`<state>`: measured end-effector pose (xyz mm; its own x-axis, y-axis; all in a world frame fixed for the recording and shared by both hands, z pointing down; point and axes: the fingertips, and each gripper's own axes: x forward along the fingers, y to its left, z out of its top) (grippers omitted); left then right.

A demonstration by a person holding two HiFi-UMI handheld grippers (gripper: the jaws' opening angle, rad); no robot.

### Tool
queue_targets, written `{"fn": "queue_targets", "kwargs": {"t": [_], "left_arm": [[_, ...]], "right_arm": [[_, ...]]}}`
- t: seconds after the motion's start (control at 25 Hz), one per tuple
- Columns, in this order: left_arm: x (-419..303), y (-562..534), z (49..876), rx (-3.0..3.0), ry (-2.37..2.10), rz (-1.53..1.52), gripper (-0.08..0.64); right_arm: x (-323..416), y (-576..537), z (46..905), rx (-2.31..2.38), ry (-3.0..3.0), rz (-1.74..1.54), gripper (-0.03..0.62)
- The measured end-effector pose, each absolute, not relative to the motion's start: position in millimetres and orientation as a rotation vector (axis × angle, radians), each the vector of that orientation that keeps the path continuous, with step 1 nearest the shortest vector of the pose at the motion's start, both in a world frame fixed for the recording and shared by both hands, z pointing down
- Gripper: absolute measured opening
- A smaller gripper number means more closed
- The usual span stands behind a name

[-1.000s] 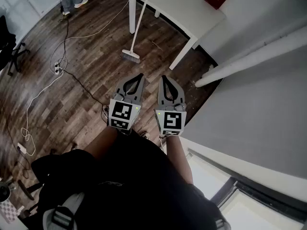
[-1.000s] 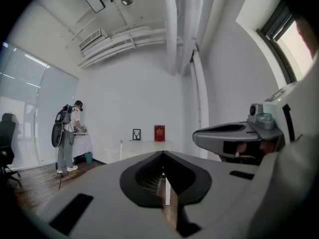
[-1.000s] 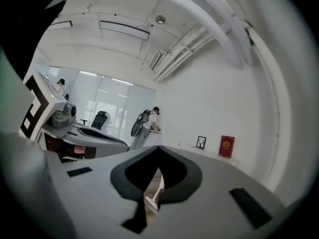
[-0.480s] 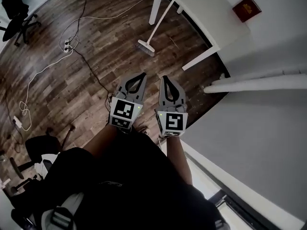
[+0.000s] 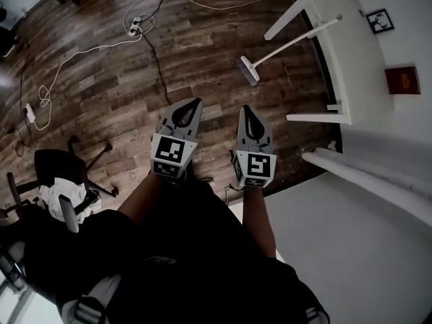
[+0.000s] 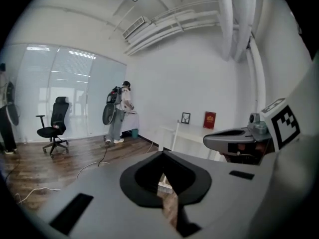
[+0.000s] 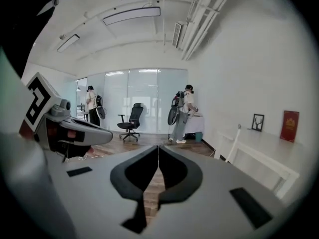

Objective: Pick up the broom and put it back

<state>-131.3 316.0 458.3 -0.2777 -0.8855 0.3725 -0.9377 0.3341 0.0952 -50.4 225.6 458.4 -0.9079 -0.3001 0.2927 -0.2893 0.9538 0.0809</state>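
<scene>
While looking steeply down in the head view, holding the left claw [image 5: 196, 102] and the right claw [image 5: 247, 109] side by side over the wood floor [image 5: 202, 52], both pinched shut tip to tip and gripping nothing, well apart from the broom [image 5: 290, 44]. Seeing that broom full length only from up here: tilted, bristle head down on the floor on the side nearer the claws, long axis running up and to the right, handle tip leaning on the edge of the white surface [image 5: 361, 56]. Also catching only here a white power strip [image 5: 137, 24] with its cables trailing over the boards, and a black chair [image 5: 54, 162] at the lower left. Finding in the left gripper view just the bristle head, peeking through the window below the closed tips, plus a stretch of handle above them. Getting in the right gripper view only the upper handle, off to the right against the surface's edge. Picking up in both gripper views what the head view is missing: a person [image 7: 183, 111] with a backpack standing at the far end beside a glass wall [image 7: 144, 98].
</scene>
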Motion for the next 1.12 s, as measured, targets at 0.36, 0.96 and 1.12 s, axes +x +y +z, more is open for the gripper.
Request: {"fn": "queue_targets", "kwargs": {"t": [0.36, 0.96, 1.12], "left_arm": [[-241.0, 290.2, 454.0, 1.668, -2.207, 0.297, 0.002], [-288.2, 190.3, 451.9, 1.748, -2.126, 0.161, 0.002], [-323.9, 151.0, 449.8, 1.725, -2.161, 0.217, 0.002]], "right_arm": [[-183.2, 219.3, 428.1, 0.335, -2.839, -0.001, 0.023], [-265.5, 121.9, 436.6, 0.287, -2.813, 0.005, 0.023], [-309.1, 73.5, 453.3, 0.251, -2.847, 0.111, 0.023]]}}
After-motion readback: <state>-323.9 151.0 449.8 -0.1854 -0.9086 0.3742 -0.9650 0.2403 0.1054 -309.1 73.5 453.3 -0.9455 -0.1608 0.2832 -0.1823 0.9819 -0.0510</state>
